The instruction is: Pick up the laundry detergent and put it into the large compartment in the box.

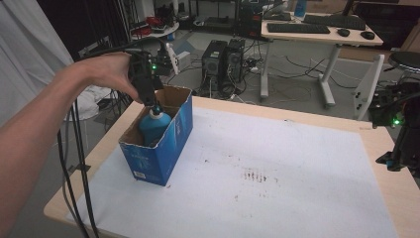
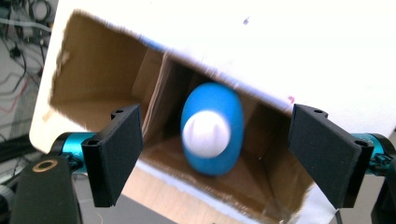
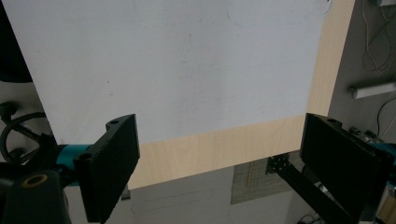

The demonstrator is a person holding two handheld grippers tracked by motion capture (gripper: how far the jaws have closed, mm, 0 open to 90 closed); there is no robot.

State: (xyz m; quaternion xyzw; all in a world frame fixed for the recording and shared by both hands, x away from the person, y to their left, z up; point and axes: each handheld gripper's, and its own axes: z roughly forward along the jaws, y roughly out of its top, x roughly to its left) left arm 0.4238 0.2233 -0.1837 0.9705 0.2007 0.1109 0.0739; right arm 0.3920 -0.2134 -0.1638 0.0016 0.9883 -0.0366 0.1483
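Bottle: blue, white cap, upright inside the box, near the table's far-left corner; free of both jaws.
Box: blue cardboard, top open, brown inside; on the white sheet's left part, short end toward the table's far edge.
Left gripper: just above the box's far end, pointing down at the cap; jaws spread wide, nothing between the pads; touching neither bottle nor box as far as can be seen. Blurred in its own view.
In the way: box walls close around the bottle on all sides; inner flap beside it.
Right gripper: at the table's right edge, well apart from the box; jaws spread, holding nothing, over the sheet's edge and bare wood strip.
White sheet: covers most of the table; faint reddish marks near its middle.
Open room: whole middle and right of the sheet between box and right gripper.
Beyond the far edge: desk, computer towers, cables on the floor.
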